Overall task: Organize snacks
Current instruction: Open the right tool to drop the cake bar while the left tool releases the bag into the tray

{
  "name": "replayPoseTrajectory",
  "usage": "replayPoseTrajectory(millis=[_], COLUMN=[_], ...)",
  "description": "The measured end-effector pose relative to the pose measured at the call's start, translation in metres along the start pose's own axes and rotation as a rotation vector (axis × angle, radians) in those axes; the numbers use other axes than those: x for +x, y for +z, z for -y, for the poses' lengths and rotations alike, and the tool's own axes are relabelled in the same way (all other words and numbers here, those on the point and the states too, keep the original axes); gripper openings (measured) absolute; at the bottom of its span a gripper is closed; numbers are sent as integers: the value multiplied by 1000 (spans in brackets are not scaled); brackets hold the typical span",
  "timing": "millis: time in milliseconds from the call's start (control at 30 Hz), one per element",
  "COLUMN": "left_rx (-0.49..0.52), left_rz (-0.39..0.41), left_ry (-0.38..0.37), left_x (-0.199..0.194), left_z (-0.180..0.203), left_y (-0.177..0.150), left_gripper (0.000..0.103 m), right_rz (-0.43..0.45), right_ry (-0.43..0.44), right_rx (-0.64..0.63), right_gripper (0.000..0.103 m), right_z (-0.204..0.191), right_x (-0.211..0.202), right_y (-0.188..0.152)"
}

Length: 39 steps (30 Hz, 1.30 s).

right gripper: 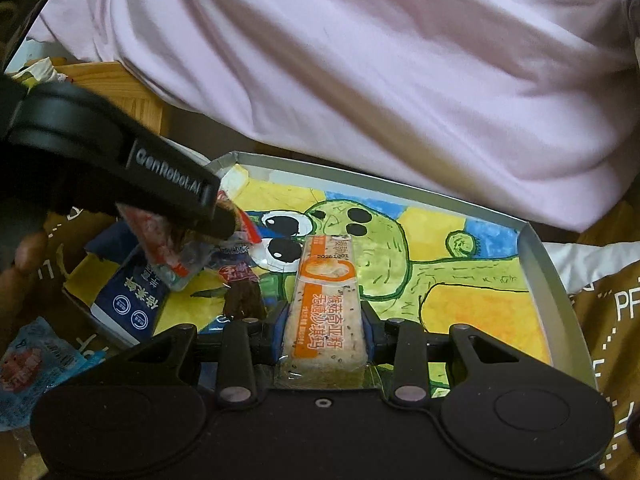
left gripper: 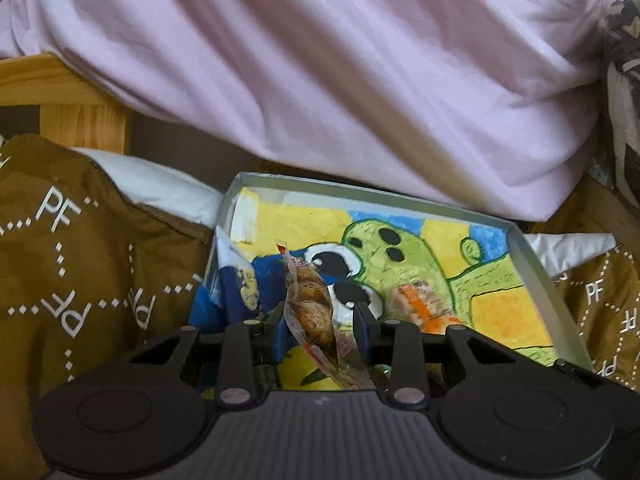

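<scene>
A shallow grey box [right gripper: 548, 280] lined with a green cartoon drawing lies in front of me, its rim [left gripper: 532, 272] also in the left wrist view. My right gripper [right gripper: 325, 314] is shut on a pale grain bar [right gripper: 324, 280] in clear wrap with an orange label, low over the box's middle; the bar [left gripper: 424, 304] shows blurred in the left wrist view. My left gripper [left gripper: 322, 314] is shut on a crinkly clear packet of brown snack [left gripper: 308, 300], held edge-on over the box's left part. The left gripper [right gripper: 224, 220] and its packet [right gripper: 160, 240] appear at left.
A blue-and-white packet [right gripper: 128, 304] and a dark red packet [right gripper: 240, 288] lie in the box's left end. A light blue packet [right gripper: 36, 360] lies outside it at the lower left. A person's pink shirt [right gripper: 360, 80] hangs over the far rim. Brown patterned cloth [left gripper: 80, 260] flanks both sides.
</scene>
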State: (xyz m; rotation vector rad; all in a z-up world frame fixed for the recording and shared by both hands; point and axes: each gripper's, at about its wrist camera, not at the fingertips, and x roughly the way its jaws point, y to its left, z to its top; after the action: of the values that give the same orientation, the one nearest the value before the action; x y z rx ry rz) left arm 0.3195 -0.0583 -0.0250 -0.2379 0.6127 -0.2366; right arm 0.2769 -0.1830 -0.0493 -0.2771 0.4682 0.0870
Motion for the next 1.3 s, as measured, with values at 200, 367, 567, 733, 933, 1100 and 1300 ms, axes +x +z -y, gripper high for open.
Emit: replayPoseTrajectory(millis=[200, 367, 567, 733, 933, 1100, 1300], left_rx=[-7, 3, 62, 33, 39, 44, 62], left_rz=[-37, -50, 43, 115, 223, 279, 285], left_ry=[19, 20, 32, 37, 72, 78, 71], left_x=[7, 4, -25, -56, -100, -136, -172], left_z=[-6, -7, 2, -5, -12, -15, -16], left_y=[-2, -2, 1, 5, -3, -14, -36], left_gripper=[39, 51, 82, 95, 102, 102, 103], right_rz=[5, 15, 67, 132, 215, 252, 268], right_ry=[-21, -35, -38, -53, -62, -61, -56], right_rx=[21, 35, 104, 171, 206, 211, 218], right_gripper=[44, 64, 82, 95, 101, 102, 102], right_z=[3, 6, 14, 23, 26, 22, 12], right_x=[0, -7, -36, -74, -128, -169, -209], right_y=[1, 2, 7, 7, 6, 5, -10])
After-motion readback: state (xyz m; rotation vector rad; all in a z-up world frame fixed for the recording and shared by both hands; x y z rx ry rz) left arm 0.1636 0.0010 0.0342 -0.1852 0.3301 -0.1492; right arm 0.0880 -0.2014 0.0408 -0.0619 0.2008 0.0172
